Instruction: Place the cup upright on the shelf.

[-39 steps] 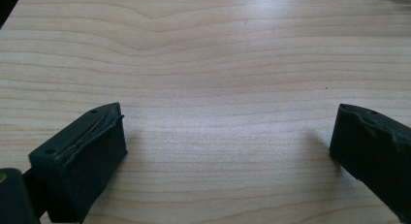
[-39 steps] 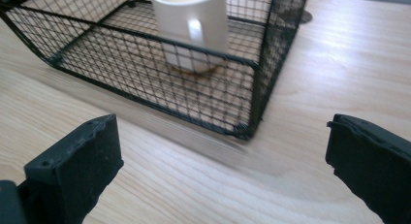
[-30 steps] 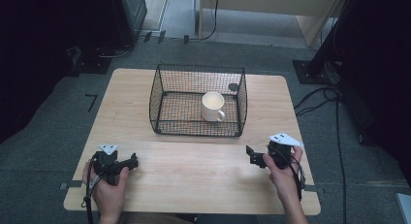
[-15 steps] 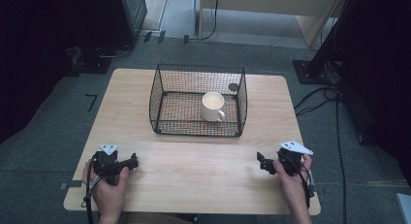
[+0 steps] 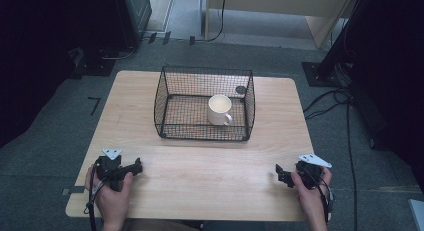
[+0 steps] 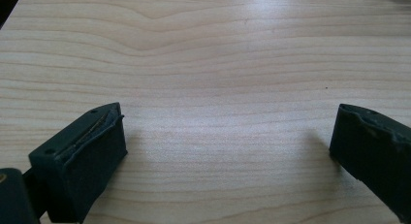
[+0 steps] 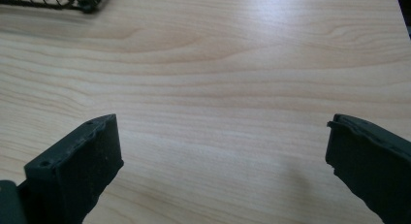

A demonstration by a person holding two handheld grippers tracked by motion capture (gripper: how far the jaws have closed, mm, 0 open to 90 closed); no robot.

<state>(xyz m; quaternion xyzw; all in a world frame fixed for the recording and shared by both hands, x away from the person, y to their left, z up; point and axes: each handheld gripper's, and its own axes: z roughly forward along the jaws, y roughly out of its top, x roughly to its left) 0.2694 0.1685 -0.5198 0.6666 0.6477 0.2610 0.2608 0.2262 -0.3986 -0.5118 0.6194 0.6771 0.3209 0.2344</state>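
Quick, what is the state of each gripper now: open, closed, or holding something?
Left gripper: open, holding nothing, above the bare table.
Right gripper: open, holding nothing.

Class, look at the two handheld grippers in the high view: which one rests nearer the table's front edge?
The right gripper sits nearer the table's front edge; the left gripper rests slightly farther up. Both are open and empty.

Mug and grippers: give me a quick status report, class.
Left gripper open, empty, near table edge. Right gripper open, empty, likewise. White mug upright inside wire basket, untouched. Basket walls surround it; top open.
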